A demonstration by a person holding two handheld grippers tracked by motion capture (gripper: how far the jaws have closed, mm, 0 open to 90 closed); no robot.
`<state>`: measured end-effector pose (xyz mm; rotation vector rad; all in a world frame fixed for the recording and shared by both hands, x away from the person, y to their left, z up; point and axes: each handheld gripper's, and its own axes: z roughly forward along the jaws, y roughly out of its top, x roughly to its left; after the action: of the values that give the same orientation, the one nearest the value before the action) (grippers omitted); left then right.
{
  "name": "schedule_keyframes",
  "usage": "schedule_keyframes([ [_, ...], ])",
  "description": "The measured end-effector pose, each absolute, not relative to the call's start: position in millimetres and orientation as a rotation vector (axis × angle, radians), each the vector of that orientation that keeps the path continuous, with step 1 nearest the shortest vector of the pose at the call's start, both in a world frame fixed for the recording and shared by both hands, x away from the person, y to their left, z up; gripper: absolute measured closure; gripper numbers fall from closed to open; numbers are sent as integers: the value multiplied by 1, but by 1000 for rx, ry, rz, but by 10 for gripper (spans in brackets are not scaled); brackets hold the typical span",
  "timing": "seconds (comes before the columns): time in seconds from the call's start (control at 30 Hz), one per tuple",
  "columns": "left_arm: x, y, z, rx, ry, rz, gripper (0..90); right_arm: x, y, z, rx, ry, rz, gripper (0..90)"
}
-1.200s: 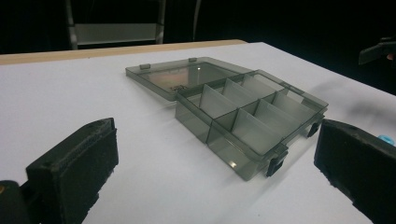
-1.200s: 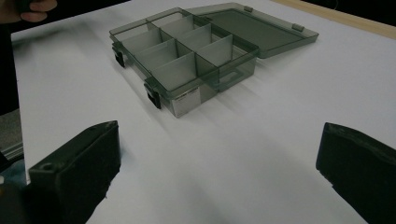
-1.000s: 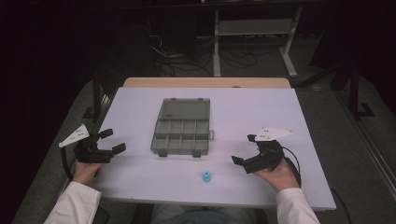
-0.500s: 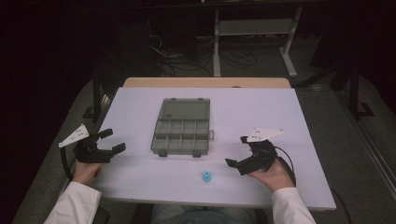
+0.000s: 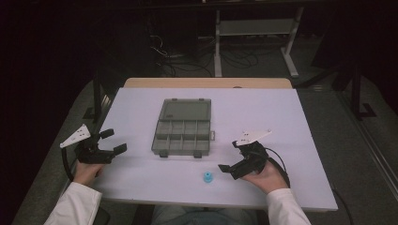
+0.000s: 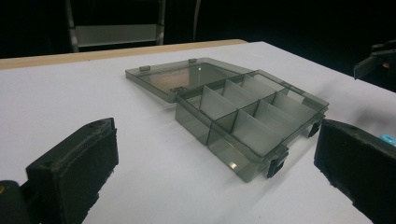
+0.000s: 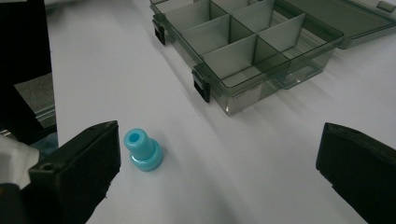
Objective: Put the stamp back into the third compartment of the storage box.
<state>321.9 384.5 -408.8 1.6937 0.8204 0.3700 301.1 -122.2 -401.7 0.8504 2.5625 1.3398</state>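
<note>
A smoky clear compartment box lies mid-table with its lid folded flat behind it; its several cells look empty. A small blue stepped peg stands near the front edge, just left of my right gripper, which is open and turned toward it. In the right gripper view the blue peg stands right beside the left jaw, and the box lies beyond. My left gripper rests open at the table's left edge, facing the box with nothing between its jaws.
The white tabletop has bare room right of the box and along the front. A wooden strip runs along the far edge. Metal frame legs and cables stand on the dark floor behind.
My right gripper has shifted left and toward the front edge, turning to the blue peg. The left gripper, box and peg have stayed put.
</note>
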Motion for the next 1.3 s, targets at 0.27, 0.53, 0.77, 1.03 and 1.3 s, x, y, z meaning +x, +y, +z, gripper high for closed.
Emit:
schedule_keyframes([
  [0.27,322,385,-408,1696,820,372,0,300,-113,-404,818,2591,1320,0],
  [0.53,322,385,-408,1685,824,373,0,298,-104,-406,786,2632,1305,0],
  [0.77,322,385,-408,1684,824,370,0,297,-95,-408,760,2660,1280,0],
  [1.03,322,386,-408,1683,826,371,0,297,-86,-413,738,2698,1243,0],
  [1.3,322,385,-409,1682,832,363,0,297,-76,-417,671,2773,1156,80],
])
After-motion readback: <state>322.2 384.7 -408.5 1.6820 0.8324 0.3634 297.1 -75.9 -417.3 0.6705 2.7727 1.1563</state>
